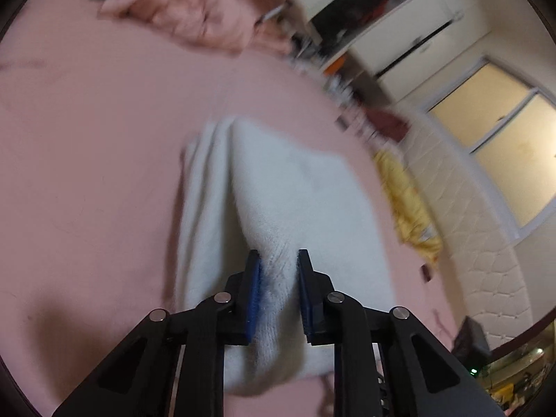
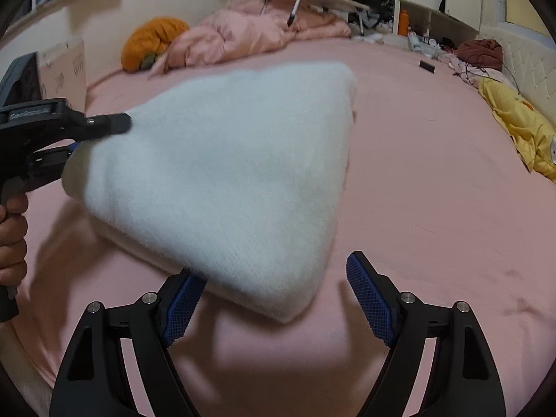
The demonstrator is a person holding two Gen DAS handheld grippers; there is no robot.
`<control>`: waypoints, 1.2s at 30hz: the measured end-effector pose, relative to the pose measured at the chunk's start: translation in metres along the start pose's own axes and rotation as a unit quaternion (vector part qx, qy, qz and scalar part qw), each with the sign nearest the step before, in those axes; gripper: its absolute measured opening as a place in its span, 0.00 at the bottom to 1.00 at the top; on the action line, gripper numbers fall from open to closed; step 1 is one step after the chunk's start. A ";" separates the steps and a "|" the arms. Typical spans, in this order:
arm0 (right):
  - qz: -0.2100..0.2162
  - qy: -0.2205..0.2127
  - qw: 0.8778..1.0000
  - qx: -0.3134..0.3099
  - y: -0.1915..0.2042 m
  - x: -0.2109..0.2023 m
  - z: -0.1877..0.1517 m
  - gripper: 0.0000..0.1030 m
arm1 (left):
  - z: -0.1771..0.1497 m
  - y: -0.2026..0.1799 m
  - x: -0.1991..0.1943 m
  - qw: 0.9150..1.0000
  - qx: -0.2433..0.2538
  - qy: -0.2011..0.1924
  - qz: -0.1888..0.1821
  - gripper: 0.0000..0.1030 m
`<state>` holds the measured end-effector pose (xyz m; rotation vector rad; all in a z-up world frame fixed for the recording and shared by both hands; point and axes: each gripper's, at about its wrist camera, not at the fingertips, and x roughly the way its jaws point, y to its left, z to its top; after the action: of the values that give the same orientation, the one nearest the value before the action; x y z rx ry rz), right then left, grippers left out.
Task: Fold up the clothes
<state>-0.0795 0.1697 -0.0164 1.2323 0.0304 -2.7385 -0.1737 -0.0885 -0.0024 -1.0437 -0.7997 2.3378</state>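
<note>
A white fuzzy knit garment (image 1: 295, 187) lies folded on the pink bed sheet (image 1: 87, 139). My left gripper (image 1: 279, 253) is shut on one edge of it, with the knit bunched between the blue pads. In the right wrist view the garment (image 2: 226, 160) is lifted at its left side by the left gripper (image 2: 100, 135), which a person's hand (image 2: 10, 229) holds. My right gripper (image 2: 271, 267) stands open low over the sheet (image 2: 434, 191). The garment's near corner hangs between its fingers and covers the tip of the left one. The pads do not press on it.
A crumpled pink duvet (image 2: 243, 34) and an orange garment (image 2: 153, 41) lie at the bed's far side. A yellow garment (image 2: 517, 125) and dark red clothing (image 2: 481, 52) lie along the white quilted headboard (image 2: 528, 55) on the right. A small dark object (image 2: 426, 66) rests on the sheet.
</note>
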 end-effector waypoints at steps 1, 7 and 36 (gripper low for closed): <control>0.001 -0.013 1.000 -0.001 0.001 -0.005 0.002 0.61 | 0.000 -0.002 -0.006 1.000 0.002 -0.011 -0.008 0.17; -0.039 0.001 0.998 -0.048 0.017 0.010 -0.005 0.36 | -0.009 0.020 -0.008 0.999 -0.031 0.001 0.023 0.17; 0.145 0.005 0.987 0.065 -0.063 0.055 0.113 0.33 | -0.034 -0.047 0.033 0.992 0.099 0.035 0.076 0.39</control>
<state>-0.2075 0.2175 0.0153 1.1762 -0.3083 -2.5141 -0.1597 -0.0240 -0.0062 -1.1273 -0.4641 2.4319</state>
